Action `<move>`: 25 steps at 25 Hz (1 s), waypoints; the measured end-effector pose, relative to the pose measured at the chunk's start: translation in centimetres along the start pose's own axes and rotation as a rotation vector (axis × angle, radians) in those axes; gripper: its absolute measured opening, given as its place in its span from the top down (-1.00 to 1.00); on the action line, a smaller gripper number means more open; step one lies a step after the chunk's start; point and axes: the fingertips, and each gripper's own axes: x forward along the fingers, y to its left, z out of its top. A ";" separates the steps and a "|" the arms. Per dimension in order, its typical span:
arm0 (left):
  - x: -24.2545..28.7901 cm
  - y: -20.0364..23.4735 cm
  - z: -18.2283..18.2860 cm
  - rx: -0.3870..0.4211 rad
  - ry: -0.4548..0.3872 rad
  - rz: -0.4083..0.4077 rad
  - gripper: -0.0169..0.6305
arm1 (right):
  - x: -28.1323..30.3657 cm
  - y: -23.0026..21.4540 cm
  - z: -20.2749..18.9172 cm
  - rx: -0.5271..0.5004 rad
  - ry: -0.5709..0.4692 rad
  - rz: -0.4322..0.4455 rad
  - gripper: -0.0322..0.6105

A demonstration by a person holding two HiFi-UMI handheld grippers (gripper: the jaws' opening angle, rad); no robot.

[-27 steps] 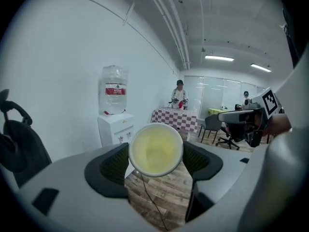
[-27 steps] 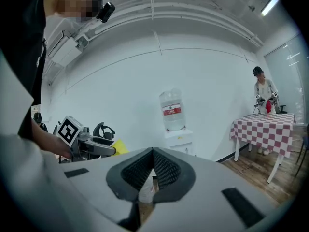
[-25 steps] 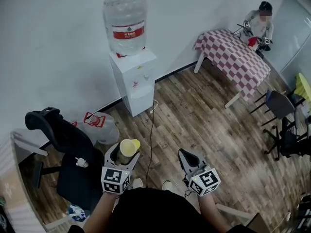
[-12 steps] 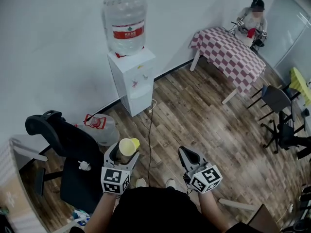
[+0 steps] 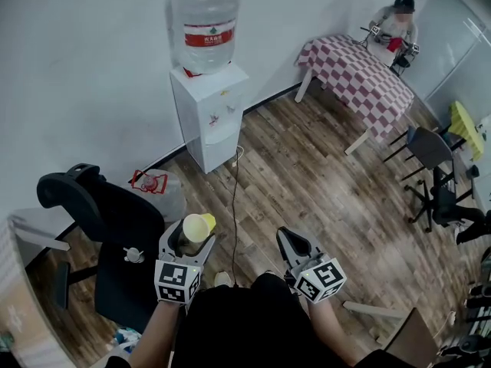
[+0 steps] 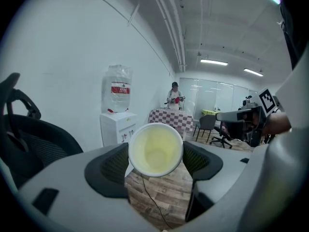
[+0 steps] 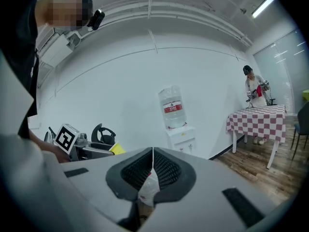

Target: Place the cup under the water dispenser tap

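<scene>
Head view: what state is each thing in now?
yellow cup: empty, held sideways between jaws
left hand-held gripper: shut on the yellow cup
right hand-held gripper: jaws together
water dispenser: upright, bottle on top

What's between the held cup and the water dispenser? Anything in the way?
Head view: bare wood floor, crossed only by a thin cable trailing from the water dispenser. A water jug lies left of that stretch, clear of the cup.
</scene>
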 end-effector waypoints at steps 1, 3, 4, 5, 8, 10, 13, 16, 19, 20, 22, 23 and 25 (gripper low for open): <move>-0.1 -0.1 -0.2 -0.006 0.001 -0.004 -0.16 | -0.1 0.2 -0.2 -0.001 0.007 -0.001 0.83; -0.2 -0.4 -0.6 -0.018 0.005 -0.012 -0.16 | -0.4 0.4 -0.4 -0.004 0.021 -0.004 0.83; -0.1 -0.5 -0.7 -0.023 0.008 -0.016 -0.16 | -0.5 0.4 -0.4 -0.003 0.026 -0.006 0.83; -0.1 -0.6 -0.7 -0.026 0.010 -0.019 -0.16 | -0.6 0.3 -0.4 -0.001 0.029 -0.007 0.83; 0.6 -1.0 -0.9 -0.027 0.018 -0.026 -0.16 | -0.3 -0.2 -0.7 0.007 0.042 0.001 0.83; 1.1 -1.2 -1.3 -0.028 0.031 -0.026 -0.16 | 0.3 -0.5 -1.2 0.013 0.053 0.013 0.82; 2.1 -1.1 -1.7 -0.029 0.053 -0.012 -0.16 | 1.4 -1.6 -1.6 0.035 0.055 0.027 0.82; 3.7 -0.9 -1.3 -0.033 0.066 0.017 -0.16 | 2.7 -3.3 -1.4 0.041 0.055 0.055 0.83; 6.2 -0.6 0.5 -0.023 0.058 0.051 -0.16 | 4.4 -5.9 0.1 0.033 0.038 0.092 0.83; 7.2 -0.6 1.4 -0.015 0.049 0.061 -0.16 | 4.9 -7.0 0.7 0.029 0.032 0.102 0.83; 9.2 -0.8 3.4 0.005 0.031 0.076 -0.16 | 6.0 -9.2 2.0 0.017 0.023 0.121 0.83; 10.2 -0.9 4.4 0.012 0.022 0.084 -0.16 | 6.5 -10.2 2.5 0.008 0.021 0.131 0.83; 12.1 -1.1 6.0 0.008 0.009 0.097 -0.16 | 7.5 -12.3 3.5 -0.007 0.017 0.148 0.83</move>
